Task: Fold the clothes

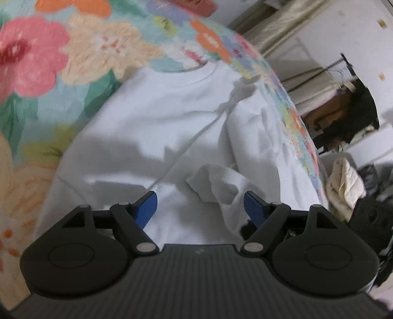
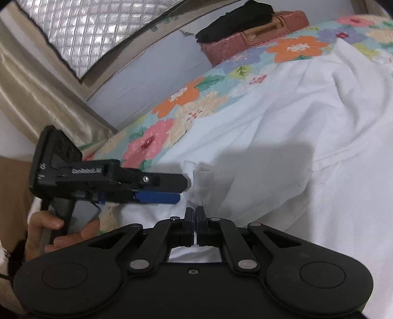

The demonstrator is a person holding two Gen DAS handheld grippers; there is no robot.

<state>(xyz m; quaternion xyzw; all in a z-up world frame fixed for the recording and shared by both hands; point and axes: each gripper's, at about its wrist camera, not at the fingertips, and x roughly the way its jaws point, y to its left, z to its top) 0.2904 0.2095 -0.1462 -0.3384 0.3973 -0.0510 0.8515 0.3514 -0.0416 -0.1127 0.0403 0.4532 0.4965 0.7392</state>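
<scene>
- Here, in the left wrist view, the left gripper (image 1: 200,206) sits at 6 o'clock with its blue-padded fingers (image 1: 147,208) spread wide apart; nothing is between them but bare cloth below.
- A white shirt (image 1: 157,127) fills the centre of this view, lying on a flowered bedspread (image 1: 49,61) that runs from 9 to 12 o'clock.
- The shirt's collar (image 1: 194,76) is at 12 o'clock; a raised, crumpled corner of its cloth (image 1: 216,184) stands just above the open fingers, nearer the right one, and whether it touches is hard to tell.
- At 3 o'clock, beyond the bed's edge, lies a cream bundle (image 1: 343,186) among dark clutter.
- In the right wrist view, the right gripper (image 2: 195,211) at 6 o'clock has its fingers pressed together, clamped on a thin pinch of the shirt (image 2: 282,137), whose cloth rises in a small rolled fold (image 2: 203,176) just above the tips.
- The shirt spreads from the centre to 3 o'clock over the bedspread (image 2: 186,103).
- At 9 o'clock the left gripper (image 2: 180,190) is seen side-on, its tips just beside that fold, held by a hand (image 2: 61,233) at 8 o'clock.
- At 12 o'clock a brown case (image 2: 245,41) with a black cloth (image 2: 235,17) on it lies at the far edge of the bed.
- At 10 o'clock there is a quilted silver panel (image 2: 98,27).
</scene>
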